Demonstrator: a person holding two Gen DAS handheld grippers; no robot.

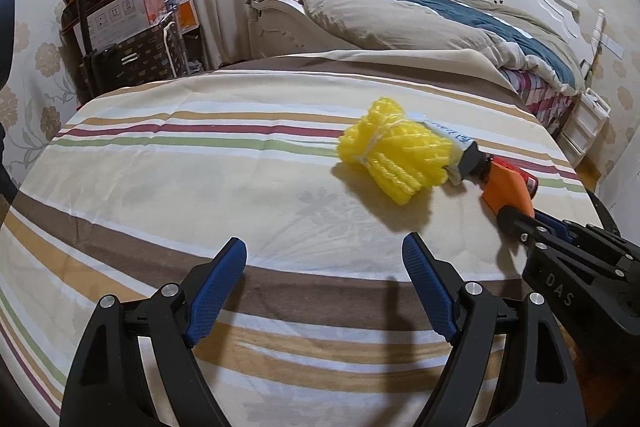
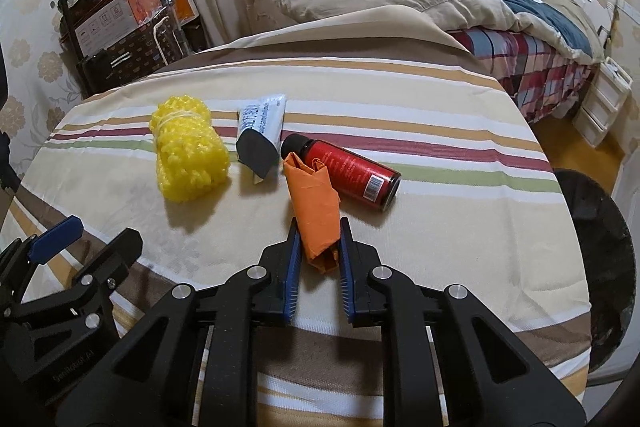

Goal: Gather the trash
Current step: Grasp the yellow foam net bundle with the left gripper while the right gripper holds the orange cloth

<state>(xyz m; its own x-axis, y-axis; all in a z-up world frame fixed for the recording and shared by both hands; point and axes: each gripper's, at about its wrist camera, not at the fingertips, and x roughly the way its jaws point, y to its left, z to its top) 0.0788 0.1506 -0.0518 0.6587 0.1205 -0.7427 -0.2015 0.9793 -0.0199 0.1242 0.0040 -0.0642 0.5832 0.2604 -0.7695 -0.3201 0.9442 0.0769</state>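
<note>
- The right gripper [image 2: 318, 247] has its fingers pinched on the near end of the orange wrapper [image 2: 314, 203], which lies on the striped worktop [image 2: 460, 227]; its long axis runs near to far, far tip touching the red bottle [image 2: 348, 173].
- Risk, as I judge it: the hold is only on the crumpled near end, so a lift could let it slip, or nudge the bottle into rolling.
- The left gripper [image 1: 324, 267] hovers with fingers wide and empty, the yellow foam net [image 1: 394, 151] beyond it.
</note>
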